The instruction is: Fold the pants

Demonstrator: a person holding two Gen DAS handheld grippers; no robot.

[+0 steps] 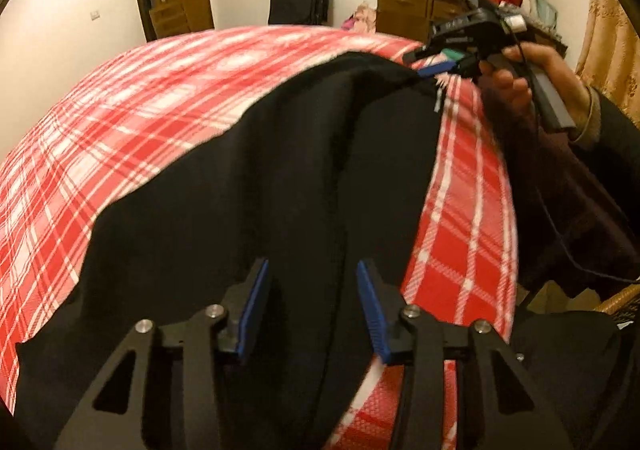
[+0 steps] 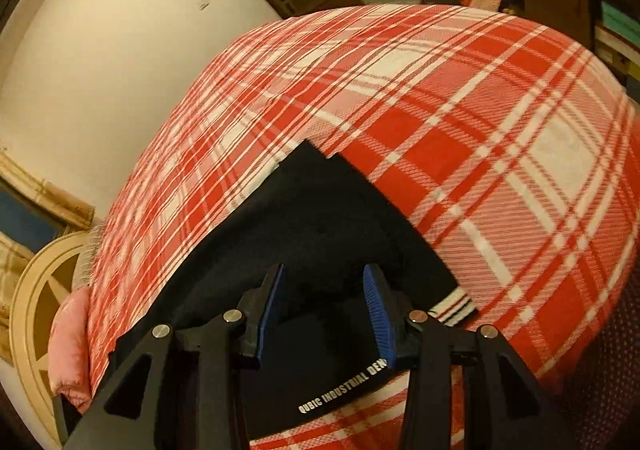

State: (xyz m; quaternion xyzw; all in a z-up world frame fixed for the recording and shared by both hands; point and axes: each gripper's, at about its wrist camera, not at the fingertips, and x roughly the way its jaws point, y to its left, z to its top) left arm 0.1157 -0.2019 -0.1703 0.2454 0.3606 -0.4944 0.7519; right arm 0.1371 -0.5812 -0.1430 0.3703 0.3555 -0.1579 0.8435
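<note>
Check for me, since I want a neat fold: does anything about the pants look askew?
Nothing damaged or spilled. The black pants lie slanted across the red plaid bedcover, and a ridge of bunched fabric runs along them, so they are not yet flat.

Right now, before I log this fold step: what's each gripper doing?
Left gripper: open, pads apart above the black pants, nothing clamped.
Right gripper: open over the printed end of the black pants, nothing clamped.

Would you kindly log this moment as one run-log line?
task: fold pants | black pants flat on plaid bedspread | left gripper jaws apart over fabric | right gripper jaws apart over printed end
</note>
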